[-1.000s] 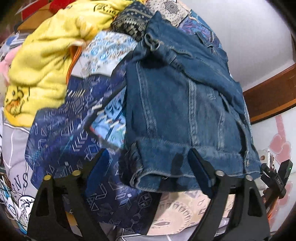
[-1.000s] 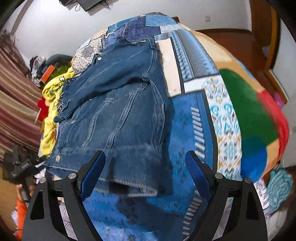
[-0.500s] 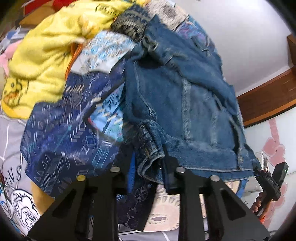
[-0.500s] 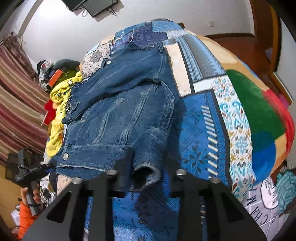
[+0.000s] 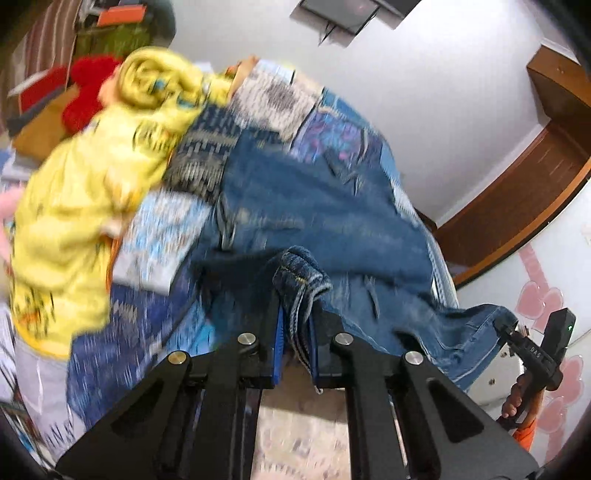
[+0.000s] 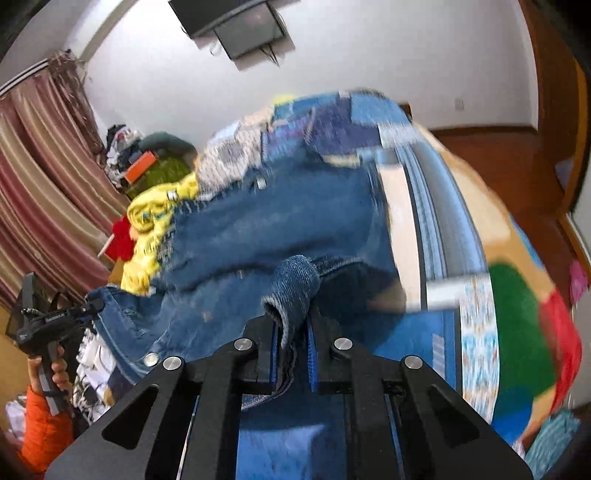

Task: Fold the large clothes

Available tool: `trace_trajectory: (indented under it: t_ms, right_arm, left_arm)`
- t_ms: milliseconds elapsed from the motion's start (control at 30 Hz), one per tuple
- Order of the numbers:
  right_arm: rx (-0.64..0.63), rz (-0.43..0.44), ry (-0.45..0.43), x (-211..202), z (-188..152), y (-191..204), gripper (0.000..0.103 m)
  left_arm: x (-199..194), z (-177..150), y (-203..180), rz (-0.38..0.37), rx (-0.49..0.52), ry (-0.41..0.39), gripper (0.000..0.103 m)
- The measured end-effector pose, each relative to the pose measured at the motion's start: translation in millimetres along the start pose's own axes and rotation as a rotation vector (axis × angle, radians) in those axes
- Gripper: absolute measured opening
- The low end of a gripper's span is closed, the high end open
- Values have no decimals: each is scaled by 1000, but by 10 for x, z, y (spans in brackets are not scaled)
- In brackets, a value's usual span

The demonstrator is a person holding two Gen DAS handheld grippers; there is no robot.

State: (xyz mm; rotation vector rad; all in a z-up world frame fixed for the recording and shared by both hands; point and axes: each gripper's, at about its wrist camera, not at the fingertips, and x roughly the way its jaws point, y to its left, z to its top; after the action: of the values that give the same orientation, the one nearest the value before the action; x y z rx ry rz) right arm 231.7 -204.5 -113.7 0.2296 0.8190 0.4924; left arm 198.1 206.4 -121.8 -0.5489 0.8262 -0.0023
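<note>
A blue denim jacket [image 5: 314, 206] lies across the patchwork bedspread, its near hem lifted off the bed. My left gripper [image 5: 295, 332] is shut on a bunched fold of that hem at one corner. In the right wrist view the same jacket [image 6: 280, 221] rises to my right gripper [image 6: 291, 343], which is shut on the rolled hem at the other corner. Each gripper also shows in the other's view: the right gripper [image 5: 517, 328] at the far right and the left gripper [image 6: 88, 306] at the far left, with denim hanging between them. Both pictures are blurred by motion.
A yellow garment [image 5: 92, 184] is heaped left of the jacket beside a red item [image 5: 85, 92]. The patchwork bedspread [image 6: 461, 277] runs off to the right. A person's hand and orange sleeve [image 6: 40, 424] hold the left gripper. Behind are a striped curtain [image 6: 44, 184], a wall screen [image 6: 236, 26] and a wooden door frame [image 5: 517, 199].
Both grippers went from wide open around the jacket's near hem to shut on it. Both then rose, pulling the hem up off the bed so that it bunches between the pads.
</note>
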Motion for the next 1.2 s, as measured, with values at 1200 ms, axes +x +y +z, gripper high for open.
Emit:
trace_trajectory:
  t_ms: [1200]
  right_arm:
    - [69,-192,177,2508,1585,-726,18]
  left_arm:
    - [2633,1785,396,252,-43,69,15]
